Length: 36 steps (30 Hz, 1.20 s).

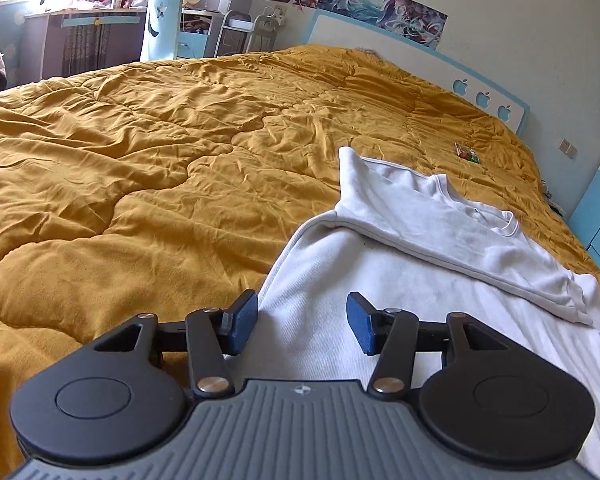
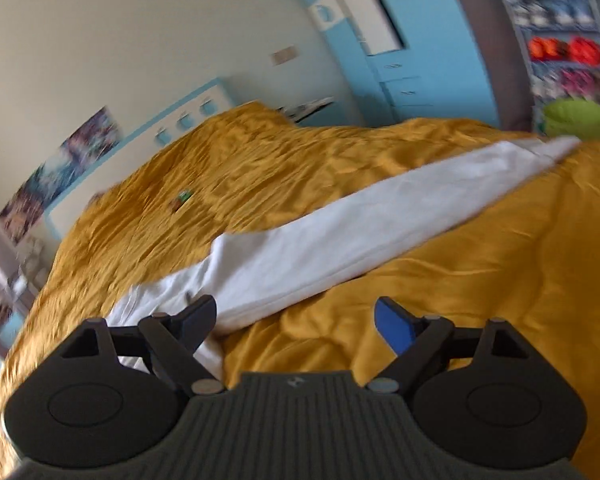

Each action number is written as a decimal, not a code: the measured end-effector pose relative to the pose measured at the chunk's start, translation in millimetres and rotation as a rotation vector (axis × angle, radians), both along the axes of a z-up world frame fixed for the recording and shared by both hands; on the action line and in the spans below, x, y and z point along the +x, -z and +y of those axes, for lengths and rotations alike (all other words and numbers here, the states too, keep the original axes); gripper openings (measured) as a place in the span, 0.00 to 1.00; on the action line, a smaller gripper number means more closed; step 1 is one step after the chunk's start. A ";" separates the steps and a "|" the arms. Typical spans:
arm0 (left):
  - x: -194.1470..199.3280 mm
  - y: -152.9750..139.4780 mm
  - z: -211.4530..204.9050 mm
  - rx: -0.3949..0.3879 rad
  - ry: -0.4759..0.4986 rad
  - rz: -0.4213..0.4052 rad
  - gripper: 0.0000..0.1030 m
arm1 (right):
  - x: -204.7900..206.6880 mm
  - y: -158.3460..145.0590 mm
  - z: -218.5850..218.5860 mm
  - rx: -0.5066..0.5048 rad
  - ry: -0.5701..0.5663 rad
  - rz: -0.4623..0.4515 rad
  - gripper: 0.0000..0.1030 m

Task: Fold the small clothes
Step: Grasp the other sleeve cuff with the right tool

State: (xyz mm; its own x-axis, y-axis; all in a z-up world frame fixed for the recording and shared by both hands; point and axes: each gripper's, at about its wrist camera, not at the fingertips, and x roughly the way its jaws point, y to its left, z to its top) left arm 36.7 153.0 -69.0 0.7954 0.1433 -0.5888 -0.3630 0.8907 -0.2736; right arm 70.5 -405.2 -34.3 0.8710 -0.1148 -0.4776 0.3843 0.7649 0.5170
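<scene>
On the yellow quilt (image 1: 140, 152) a white shirt (image 1: 400, 248) lies toward four o'clock, the left gripper (image 1: 302, 322) hanging released over its hem, the right gripper (image 2: 296, 320) released above quilt, shirt at its ten o'clock.

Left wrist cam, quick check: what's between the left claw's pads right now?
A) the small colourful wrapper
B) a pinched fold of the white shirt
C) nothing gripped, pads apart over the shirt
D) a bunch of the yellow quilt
C: the left claw has its blue pads standing apart, with the white shirt lying flat on the yellow quilt beyond them, not pinched.
</scene>
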 end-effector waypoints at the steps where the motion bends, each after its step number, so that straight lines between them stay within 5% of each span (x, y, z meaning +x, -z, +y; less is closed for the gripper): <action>1: -0.1 2.6 -1.4 0.002 -0.004 0.001 0.58 | -9.1 12.7 -28.6 0.138 0.135 -0.028 0.78; 4: 0.1 5.5 -4.1 0.016 0.001 0.002 0.61 | -34.8 46.8 -77.4 0.465 0.321 -0.199 0.61; 9: -2.2 5.3 -5.9 0.034 0.017 0.007 0.61 | -38.3 45.5 -114.4 0.429 0.518 -0.304 0.63; 15: -8.0 8.3 -7.8 0.046 0.018 -0.008 0.61 | -42.8 80.2 -184.8 0.605 0.623 -0.490 0.61; 26: -6.4 7.5 -14.2 0.096 0.028 0.011 0.62 | 1.2 86.6 -222.1 0.430 0.553 -0.428 0.61; 27: -6.3 6.6 -13.7 0.093 0.028 0.014 0.62 | 5.0 84.5 -221.5 0.404 0.549 -0.406 0.57; 30: -8.0 -2.9 -13.6 0.105 0.041 0.009 0.62 | 8.8 86.3 -221.3 0.386 0.586 -0.307 0.14; 31: -8.5 -7.3 -15.1 0.120 0.047 0.001 0.62 | 5.8 90.6 -222.6 0.407 0.597 -0.310 0.08; 36: 9.0 -24.6 -30.0 0.223 0.102 0.049 0.62 | -0.9 80.8 -218.0 0.397 0.571 -0.334 0.05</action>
State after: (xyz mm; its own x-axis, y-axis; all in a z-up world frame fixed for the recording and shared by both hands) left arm 45.7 123.0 -44.4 0.7836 0.1941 -0.5902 -0.2758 0.9599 -0.0505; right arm 69.6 -623.2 -115.1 0.8335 -0.4646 -0.2989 0.4389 0.2283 0.8691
